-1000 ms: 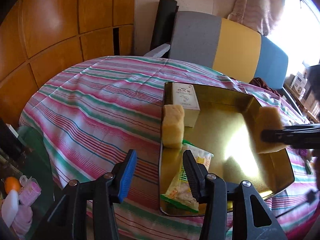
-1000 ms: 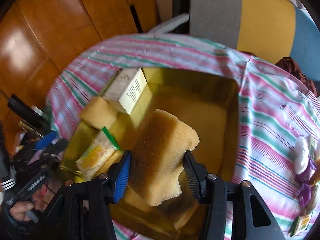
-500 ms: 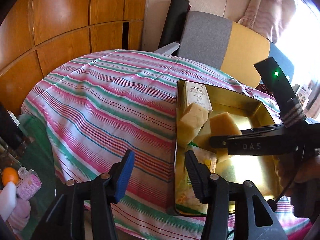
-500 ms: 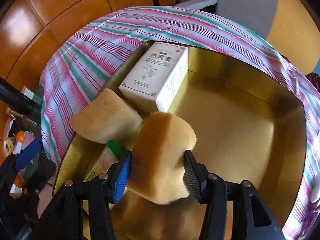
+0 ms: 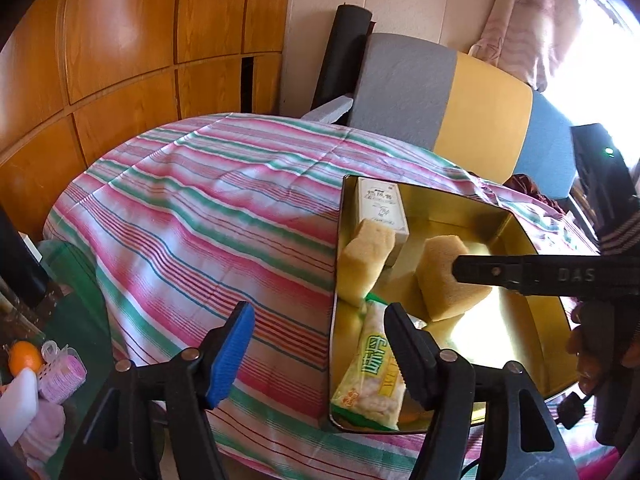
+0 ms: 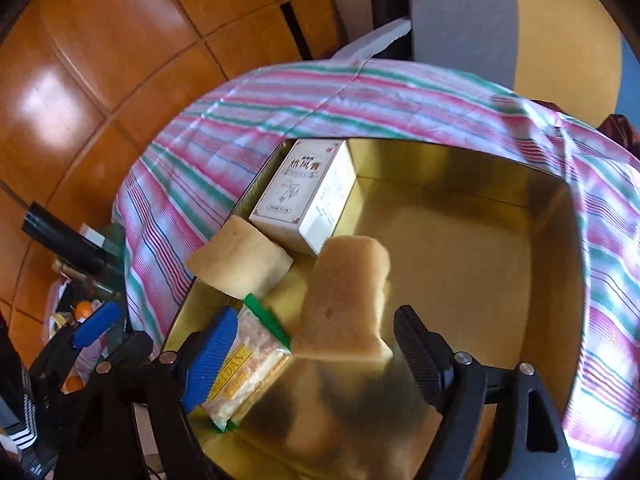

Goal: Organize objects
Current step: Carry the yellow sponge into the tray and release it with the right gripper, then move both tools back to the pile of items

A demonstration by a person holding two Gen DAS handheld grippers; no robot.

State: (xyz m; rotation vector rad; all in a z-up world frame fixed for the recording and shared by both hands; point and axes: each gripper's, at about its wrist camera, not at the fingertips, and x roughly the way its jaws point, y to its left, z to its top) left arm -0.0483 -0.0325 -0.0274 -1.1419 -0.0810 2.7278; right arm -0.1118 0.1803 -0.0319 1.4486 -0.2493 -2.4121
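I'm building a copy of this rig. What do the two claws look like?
Both match: black angular frames with silver pivot screws. Left claw and right claw each pair one ribbed blue pad with one ribbed black pad. The right one's side reads "DAS", with a black cable below.

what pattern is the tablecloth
Pink, green and white stripes on the tablecloth, clearest in the left wrist view.

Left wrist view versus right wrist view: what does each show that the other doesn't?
Only the left wrist view shows the whole snack packet lengthwise and the right gripper's finger from the side, crossing the second sponge.

Only the right wrist view shows the right gripper with jaws just opened and clear of that sponge, plus the tin's bare far half.

Both show the white box, the first sponge leaning beside it, and the striped cloth.
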